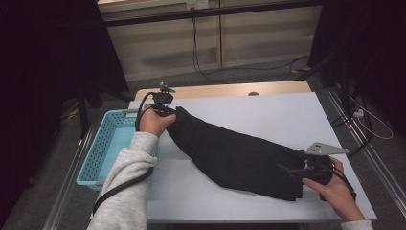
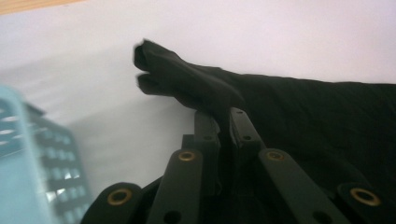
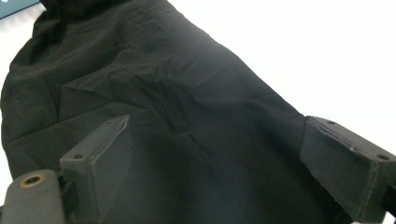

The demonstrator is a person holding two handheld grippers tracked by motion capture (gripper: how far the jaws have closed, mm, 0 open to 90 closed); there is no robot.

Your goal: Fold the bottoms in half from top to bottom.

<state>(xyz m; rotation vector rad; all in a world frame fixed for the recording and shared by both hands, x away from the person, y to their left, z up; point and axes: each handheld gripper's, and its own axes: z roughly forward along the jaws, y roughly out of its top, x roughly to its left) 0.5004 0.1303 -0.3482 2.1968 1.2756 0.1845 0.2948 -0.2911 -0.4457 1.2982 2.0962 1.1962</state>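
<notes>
Black cloth (image 1: 239,158) lies across the white table (image 1: 268,115), stretched on a slant from its far end beside the blue basket (image 1: 107,143) to its near end at the table's right front. Left claw (image 1: 167,111) is pressed together and pinching the cloth's far corner; in the left gripper view the jaws of this claw (image 2: 224,123) meet on a fold, with a loose tip of cloth poking out past them. Right claw (image 1: 292,172) sits at the cloth's near end; in the right gripper view its claw (image 3: 210,154) stands spread, cloth lying between the jaws but the pads not pressing on it. Judged step: straightening or folding the cloth between two held corners. To do it well, the right claw should close on the hem, catching all layers, before any pull. Then lift both ends evenly, keeping the cloth taut but not yanked, or the left pinch may slip. Keep the far corner clear of the basket rim.
</notes>
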